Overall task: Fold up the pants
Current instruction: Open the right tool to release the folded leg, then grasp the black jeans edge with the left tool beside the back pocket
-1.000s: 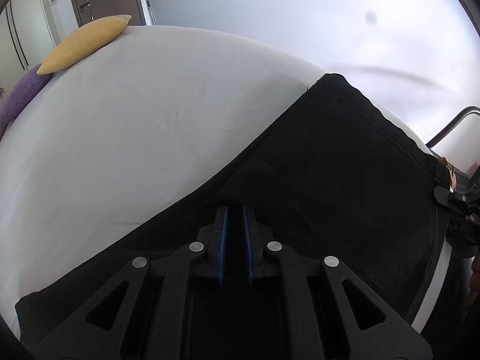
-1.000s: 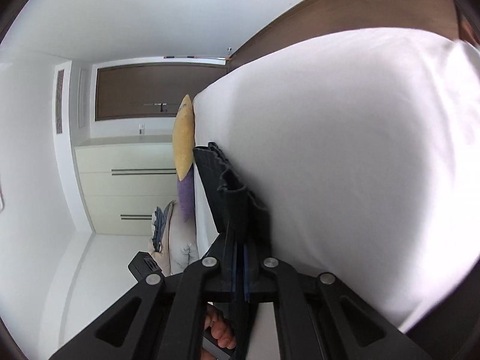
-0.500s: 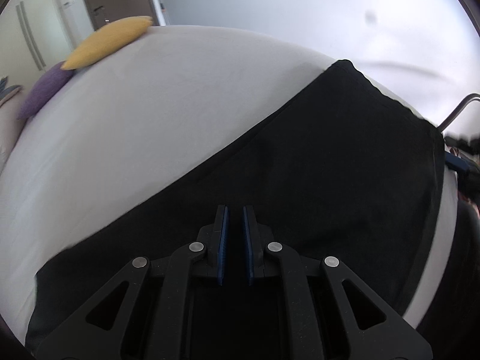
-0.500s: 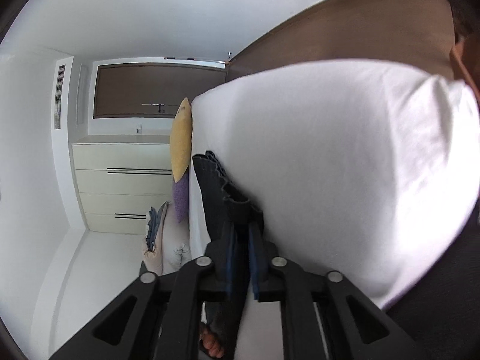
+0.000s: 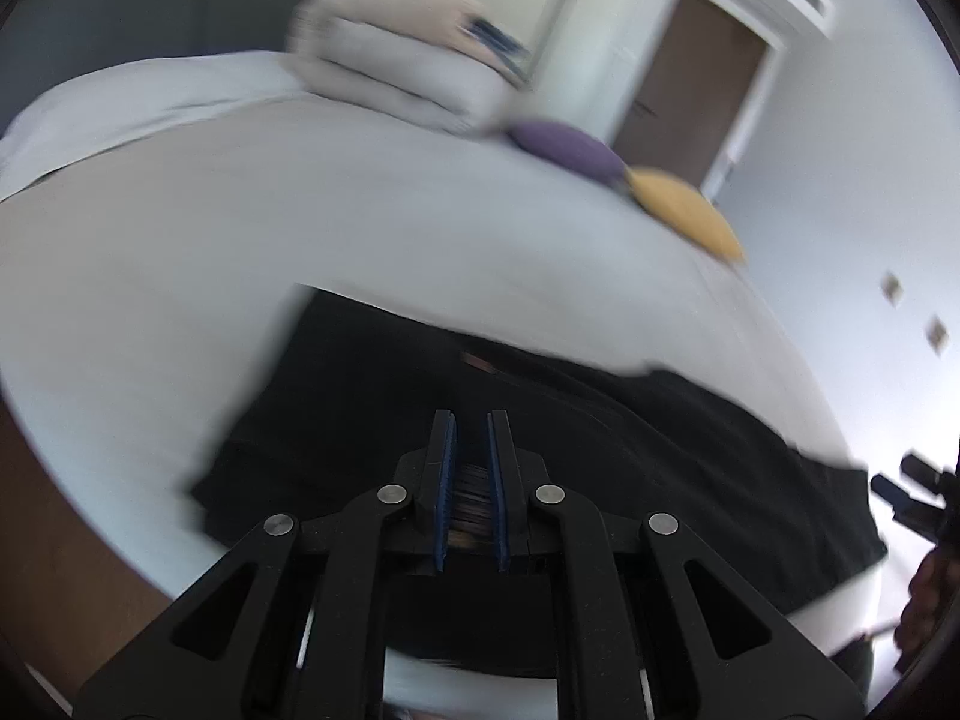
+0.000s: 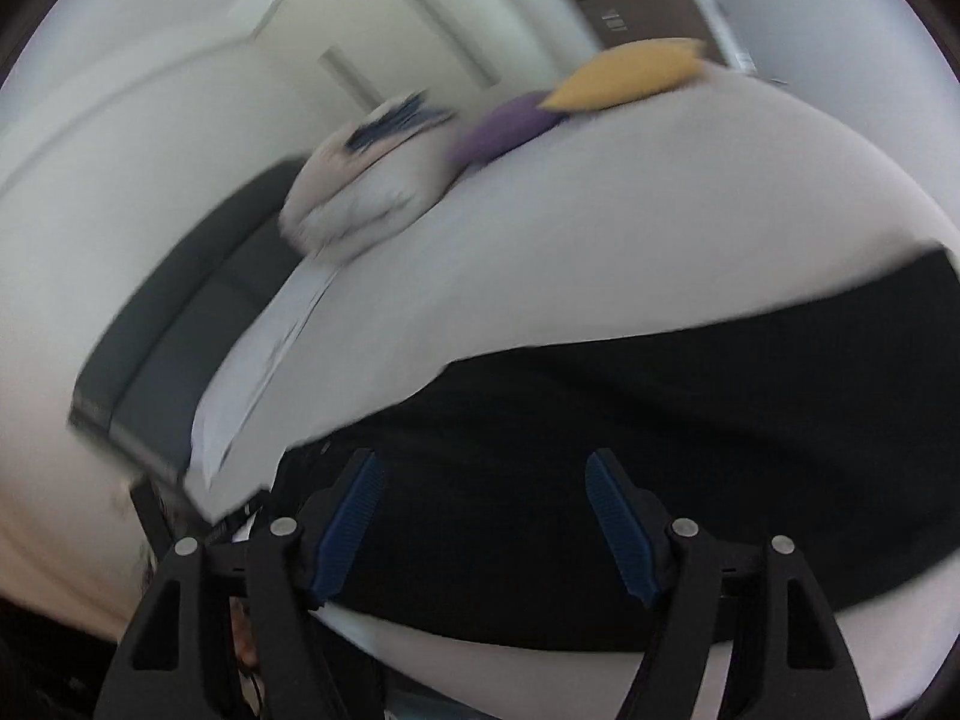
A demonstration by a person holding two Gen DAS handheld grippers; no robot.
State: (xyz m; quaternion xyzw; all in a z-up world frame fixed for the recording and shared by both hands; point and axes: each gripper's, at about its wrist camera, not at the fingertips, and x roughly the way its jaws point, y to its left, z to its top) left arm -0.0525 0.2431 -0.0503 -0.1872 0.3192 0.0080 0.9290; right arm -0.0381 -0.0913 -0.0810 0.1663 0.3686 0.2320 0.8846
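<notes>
The black pants (image 5: 540, 420) lie flat on the white bed (image 5: 300, 228), near its front edge. My left gripper (image 5: 471, 426) hovers over the pants with its blue pads a narrow gap apart and nothing between them. In the right wrist view the pants (image 6: 660, 408) spread across the sheet. My right gripper (image 6: 483, 468) is wide open above them, holding nothing. The right gripper also shows at the far right of the left wrist view (image 5: 918, 492). Both views are blurred by motion.
A yellow cushion (image 5: 684, 210), a purple cushion (image 5: 564, 144) and a stack of pale pillows (image 5: 408, 72) lie at the far side of the bed. A dark headboard (image 6: 180, 312) and a brown door (image 5: 690, 90) stand beyond.
My right gripper has let go of the pants' waistband and opened wide. Both grippers have swung round and now face the pillows. The pants now lie flat.
</notes>
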